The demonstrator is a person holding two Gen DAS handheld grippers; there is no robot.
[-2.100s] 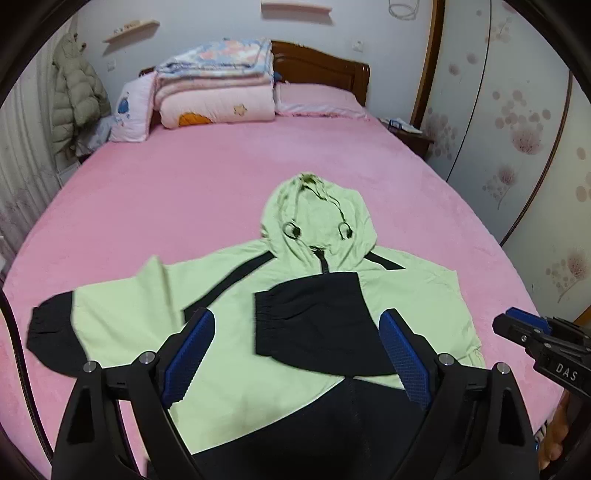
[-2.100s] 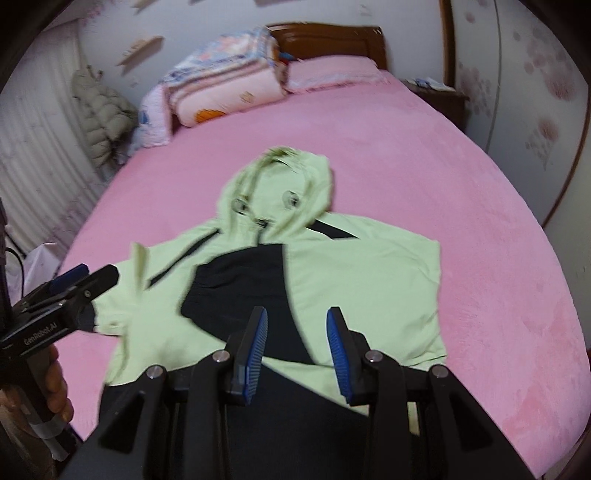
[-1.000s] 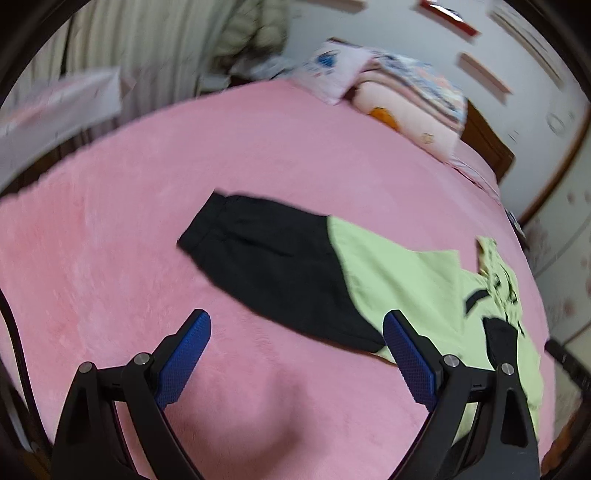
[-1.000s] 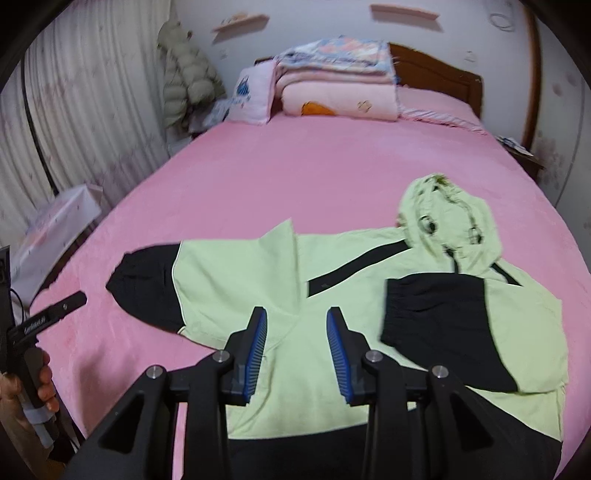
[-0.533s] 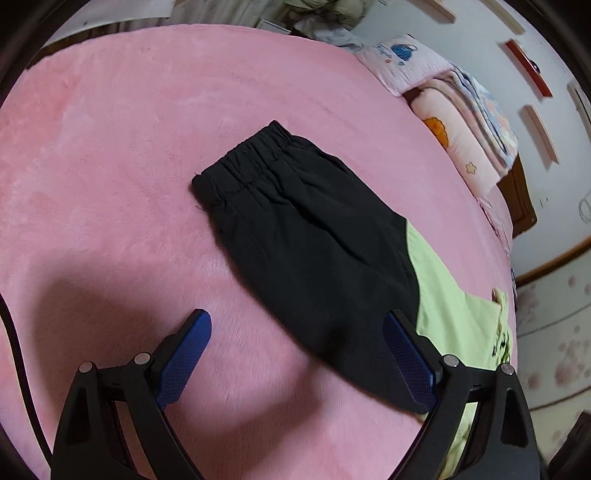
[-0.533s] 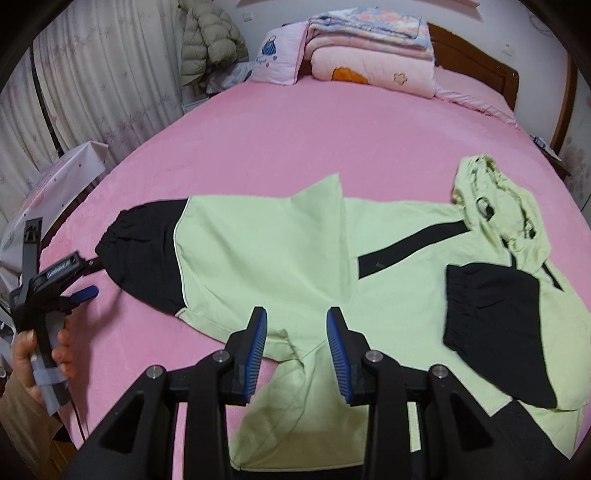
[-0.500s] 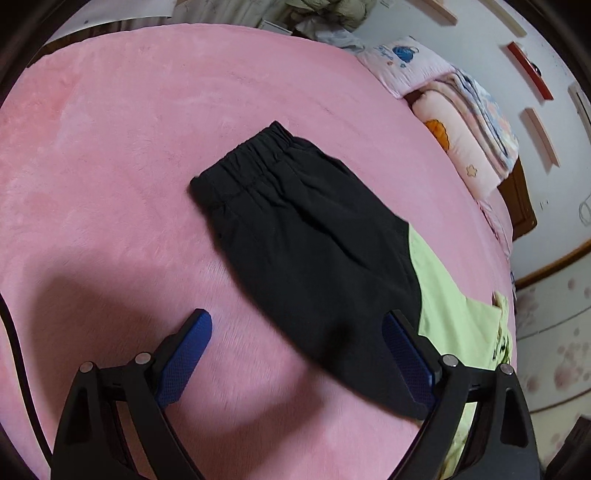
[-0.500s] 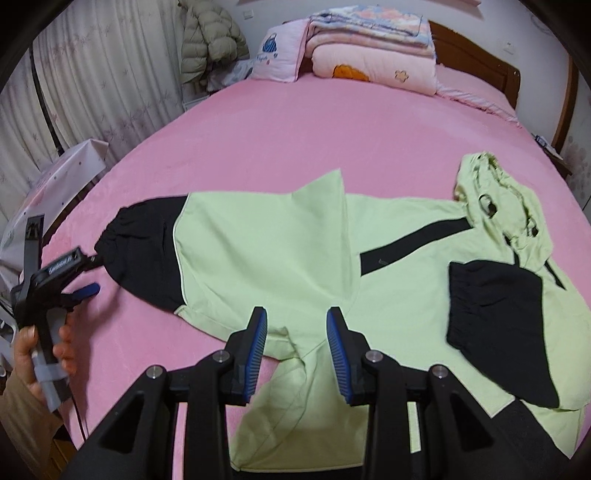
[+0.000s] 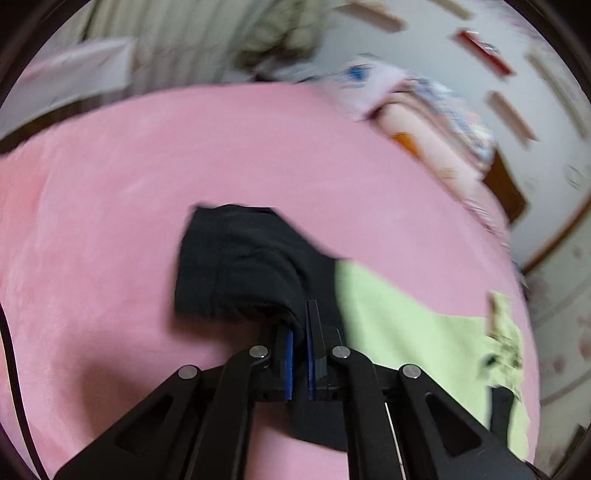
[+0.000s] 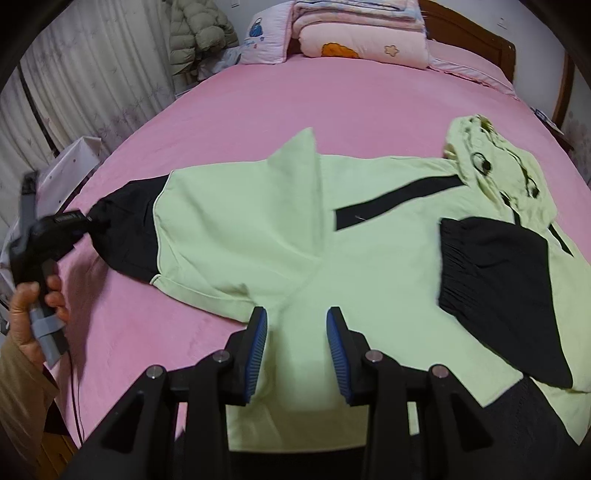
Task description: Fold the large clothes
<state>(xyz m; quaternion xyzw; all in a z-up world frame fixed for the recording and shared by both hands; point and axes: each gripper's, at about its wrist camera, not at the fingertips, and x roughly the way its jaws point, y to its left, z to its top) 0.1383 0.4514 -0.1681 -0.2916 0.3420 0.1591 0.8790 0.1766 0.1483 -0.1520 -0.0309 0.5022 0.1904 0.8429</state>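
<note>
A light green hooded jacket [image 10: 258, 236] with black cuffs and hem lies face up on the pink bed [image 10: 295, 92]. Its right sleeve is folded across the chest, black cuff [image 10: 491, 284] on top. The left sleeve stretches out to the left. My left gripper [image 9: 300, 332] is shut on the black cuff [image 9: 236, 266] of that sleeve, and it also shows at the left of the right wrist view [image 10: 74, 221]. My right gripper [image 10: 295, 325] is open and empty, hovering above the jacket's lower body. The hood [image 10: 495, 166] lies at the far right.
Folded quilts and pillows [image 10: 354, 33] are stacked at the headboard. A padded coat [image 10: 199, 33] hangs by the curtains at the back left. A white box [image 10: 70, 162] stands beside the bed's left edge.
My left gripper moved onto the left sleeve's black cuff and closed on it; the cuff is now bunched and lifted slightly. My right gripper stayed open above the jacket.
</note>
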